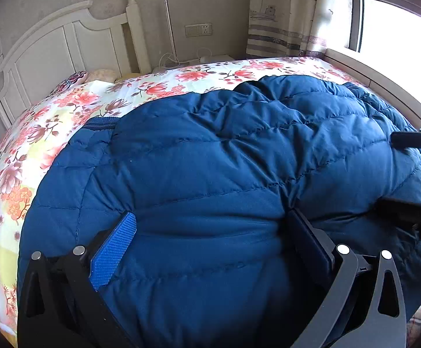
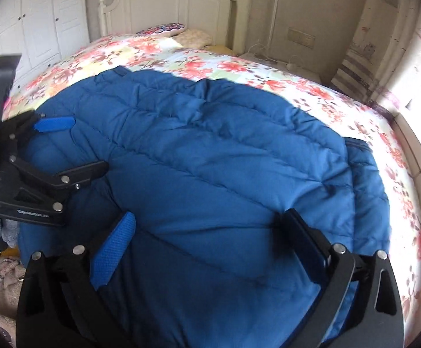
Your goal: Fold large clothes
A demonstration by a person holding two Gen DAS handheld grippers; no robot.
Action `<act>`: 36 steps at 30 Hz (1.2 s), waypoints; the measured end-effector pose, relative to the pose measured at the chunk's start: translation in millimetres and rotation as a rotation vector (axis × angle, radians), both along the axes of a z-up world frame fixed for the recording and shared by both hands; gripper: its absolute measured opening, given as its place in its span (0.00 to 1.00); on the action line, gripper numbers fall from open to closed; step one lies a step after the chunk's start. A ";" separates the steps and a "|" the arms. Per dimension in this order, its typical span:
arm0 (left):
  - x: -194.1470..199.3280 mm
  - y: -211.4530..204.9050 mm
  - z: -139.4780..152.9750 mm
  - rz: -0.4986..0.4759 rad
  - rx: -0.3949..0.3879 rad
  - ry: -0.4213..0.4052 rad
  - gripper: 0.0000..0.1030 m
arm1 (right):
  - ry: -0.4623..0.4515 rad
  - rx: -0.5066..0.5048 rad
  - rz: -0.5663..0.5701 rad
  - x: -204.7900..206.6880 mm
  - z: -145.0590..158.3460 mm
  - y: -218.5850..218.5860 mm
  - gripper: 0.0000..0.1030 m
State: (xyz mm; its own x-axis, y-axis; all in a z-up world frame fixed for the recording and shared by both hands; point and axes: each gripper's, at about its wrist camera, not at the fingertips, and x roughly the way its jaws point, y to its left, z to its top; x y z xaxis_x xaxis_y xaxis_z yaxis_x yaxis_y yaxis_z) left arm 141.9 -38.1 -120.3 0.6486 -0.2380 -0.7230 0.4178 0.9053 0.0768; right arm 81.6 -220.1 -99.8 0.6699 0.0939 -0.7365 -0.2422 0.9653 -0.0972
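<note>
Both grippers — left (image 1: 210,232), right (image 2: 207,232) — sit wide open over the jacket's (image 1: 225,159) near hem on the bed (image 1: 65,107), holding nothing; I'd worry the puffy fabric squirts out on closing — I'd pinch one layer and drag it skewed.

We see jacket (image 1: 210,159): quilted matt cloth | bedsheet (image 1: 50,121): smooth printed cloth | headboard (image 2: 166,3): painted wood | left hand-held gripper (image 1: 210,226): matt black, ribbed blue pads (image 1: 113,253)

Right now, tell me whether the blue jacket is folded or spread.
Folded, at least partly: the blue jacket lies doubled, upper layer's edge over a lower one, on the floral bedsheet.
</note>
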 end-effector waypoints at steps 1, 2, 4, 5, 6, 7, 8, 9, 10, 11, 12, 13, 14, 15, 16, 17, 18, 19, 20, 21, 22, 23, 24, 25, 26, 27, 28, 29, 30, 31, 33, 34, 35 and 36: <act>-0.9 -0.8 0.1 0.000 0.000 0.000 0.96 | -0.012 0.008 -0.002 -5.7 2.7 -3.5 0.97; -0.3 -0.6 -0.3 0.000 -0.001 0.001 0.96 | -0.024 0.015 0.001 -12.5 5.5 -6.2 0.97; -1.0 -0.5 -0.9 0.000 -0.001 0.001 0.96 | -0.032 0.006 -0.002 -24.1 3.8 -12.5 0.97; -0.8 -0.4 -1.0 0.000 -0.001 0.000 0.96 | -0.020 -0.011 -0.007 -27.6 -2.0 -15.9 0.97; -0.6 -0.2 -1.0 0.000 -0.002 0.000 0.96 | -0.011 -0.007 -0.008 -30.7 -11.2 -22.2 0.97; -0.9 -1.0 -1.0 0.001 -0.001 0.000 0.96 | -0.033 0.042 -0.002 -35.5 -17.1 -30.6 0.97; -0.9 -1.2 -1.2 0.001 0.000 -0.001 0.96 | -0.059 0.077 -0.001 -40.5 -20.5 -36.3 0.97; -0.9 -1.2 -1.5 0.001 0.002 -0.003 0.96 | -0.070 0.082 -0.001 -43.2 -21.3 -37.3 0.97; -0.6 -1.1 -1.6 0.001 0.003 -0.004 0.96 | -0.080 0.073 -0.002 -45.7 -21.1 -36.4 0.97; -0.1 -1.5 -1.8 0.001 0.006 -0.005 0.96 | -0.082 0.068 -0.003 -47.0 -20.8 -36.0 0.97; 0.1 -1.6 -1.9 0.002 0.008 -0.005 0.96 | -0.080 0.071 -0.007 -49.7 -18.9 -36.8 0.97; 0.4 -1.9 -2.0 0.002 0.009 -0.006 0.96 | -0.077 0.078 -0.006 -51.6 -17.4 -38.0 0.97; -0.2 -1.7 -2.4 0.002 0.010 -0.007 0.96 | -0.077 0.086 -0.013 -55.2 -16.0 -40.7 0.97; -0.5 -1.7 -2.5 0.002 0.011 -0.009 0.96 | -0.083 0.084 -0.029 -59.7 -13.5 -44.1 0.97; -0.7 -1.8 -2.6 0.002 0.011 -0.009 0.96 | -0.105 0.078 -0.052 -67.0 -9.1 -47.3 0.97; -0.5 -1.9 -2.7 0.003 0.012 -0.009 0.96 | -0.124 0.072 -0.052 -73.2 -5.9 -49.3 0.97; -0.9 -2.0 -2.8 0.003 0.012 -0.009 0.96 | -0.141 0.061 -0.046 -83.3 -3.1 -52.8 0.97; -0.5 -2.2 -2.8 0.003 0.013 -0.008 0.96 | -0.144 0.040 -0.056 -92.6 -3.2 -57.4 0.97; -1.0 -1.5 -2.8 0.003 0.013 -0.008 0.96 | -0.141 0.026 -0.070 -99.1 -3.6 -63.2 0.97; -0.8 -1.5 -2.8 0.003 0.012 -0.008 0.96 | -0.138 0.037 -0.094 -111.4 -6.1 -74.5 0.97; -0.7 -1.6 -2.7 0.003 0.012 -0.009 0.96 | -0.133 0.084 -0.111 -123.8 -8.8 -86.5 0.97; -0.9 -1.7 -2.7 0.003 0.013 -0.009 0.96 | -0.129 0.126 -0.123 -132.6 -10.8 -94.4 0.97; -0.9 -1.6 -2.8 0.003 0.014 -0.008 0.96 | -0.132 0.201 -0.145 -147.9 -14.7 -108.5 0.97; -0.9 -1.5 -2.8 0.003 0.014 -0.008 0.96 | -0.138 0.258 -0.158 -160.5 -18.0 -118.2 0.97; -0.8 -1.4 -2.8 0.003 0.013 -0.009 0.96 | -0.143 0.310 -0.169 -171.8 -21.4 -126.8 0.97; -0.8 -1.4 -2.8 0.003 0.013 -0.009 0.96 | -0.140 0.360 -0.176 -183.5 -26.4 -133.7 0.97; -0.5 -1.4 -2.8 0.003 0.013 -0.010 0.96 | -0.133 0.408 -0.186 -192.6 -31.9 -139.6 0.97; -0.7 -1.2 -2.8 0.003 0.013 -0.010 0.96 | -0.127 0.442 -0.187 -197.3 -36.1 -143.4 0.97; -0.9 -0.8 -2.9 0.003 0.013 -0.011 0.96 | -0.119 0.498 -0.197 -201.2 -42.6 -149.3 0.97; -0.8 -0.6 -3.0 0.003 0.013 -0.010 0.96 | -0.105 0.556 -0.199 -202.5 -49.2 -154.2 0.97; -0.5 -0.5 -3.1 0.003 0.013 -0.010 0.96 | -0.090 0.635 -0.189 -200.1 -58.3 -159.3 0.97; -0.7 -0.7 -3.1 0.003 0.013 -0.011 0.96 | -0.087 0.664 -0.187 -196.2 -62.0 -160.4 0.97; -0.4 -0.5 -3.0 0.002 0.012 -0.011 0.96 | -0.074 0.682 -0.180 -192.9 -64.5 -158.7 0.97; -0.4 -0.6 -3.0 0.002 0.012 -0.010 0.96 | -0.063 0.698 -0.176 -185.7 -66.8 -158.1 0.95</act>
